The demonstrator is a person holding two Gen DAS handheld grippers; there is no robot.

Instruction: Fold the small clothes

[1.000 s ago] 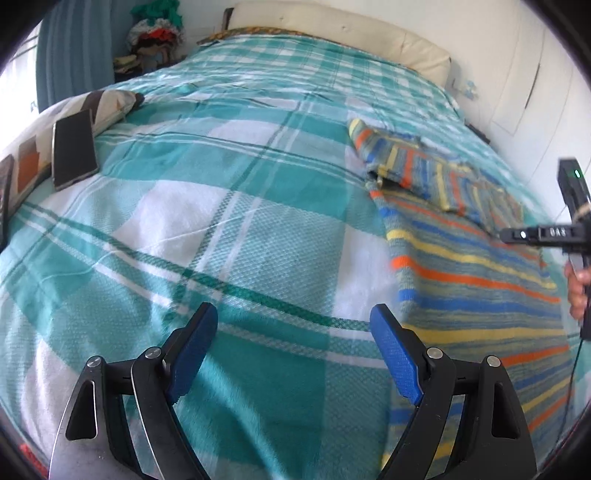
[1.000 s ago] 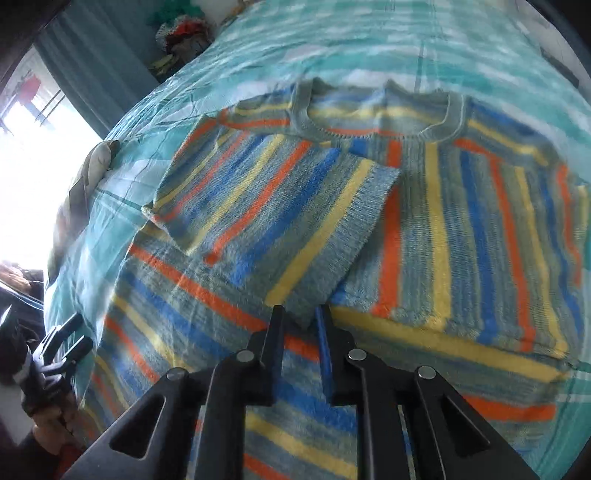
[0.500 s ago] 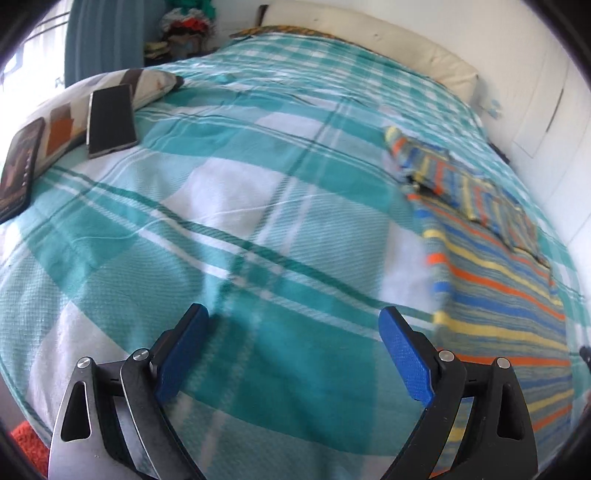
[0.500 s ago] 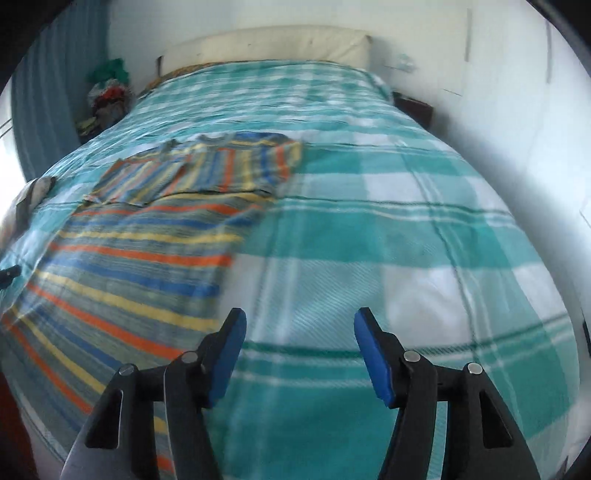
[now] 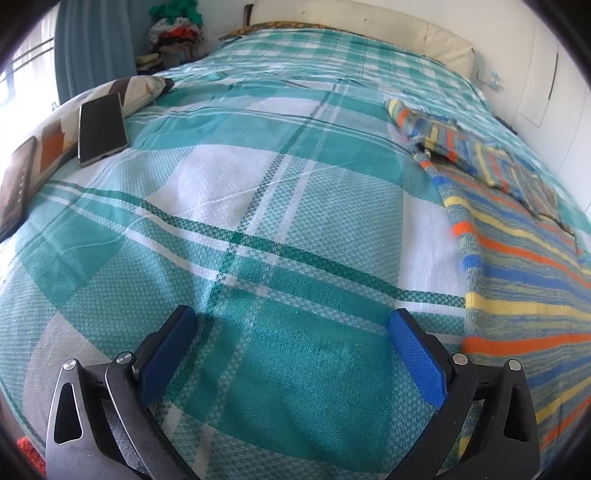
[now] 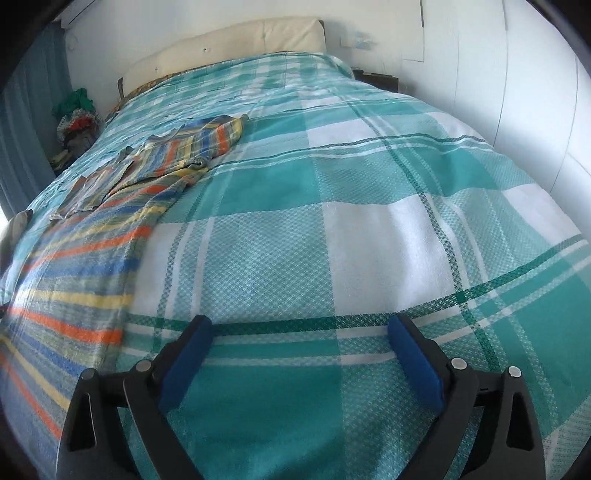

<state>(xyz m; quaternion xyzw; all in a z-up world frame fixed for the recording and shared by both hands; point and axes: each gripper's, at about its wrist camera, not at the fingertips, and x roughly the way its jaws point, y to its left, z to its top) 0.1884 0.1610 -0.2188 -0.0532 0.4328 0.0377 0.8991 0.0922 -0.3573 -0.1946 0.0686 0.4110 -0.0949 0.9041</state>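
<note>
A knitted sweater striped in blue, orange and yellow on grey [image 5: 524,236] is seen spread flat on the bed, over a teal-and-white checked woven bedspread [image 5: 280,206], with its long axis running from the near edge of the bed toward the cream padded headboard [image 5: 369,26] and one sleeve folded in across the chest at the far end. From the left claw [image 5: 291,347] the sweater lies to the right, its near hem close beside the right-hand blue pad; from the right claw [image 6: 299,350] it lies to the left [image 6: 85,266], at a similar remove (neither hand can be judged clearly nearer). Both claws are empty, their jaws opening over bare bedspread with nothing between them. A dark phone [image 5: 101,127] rests on a patterned pillow [image 5: 51,144] further left. No readable writing or brand is visible.
</note>
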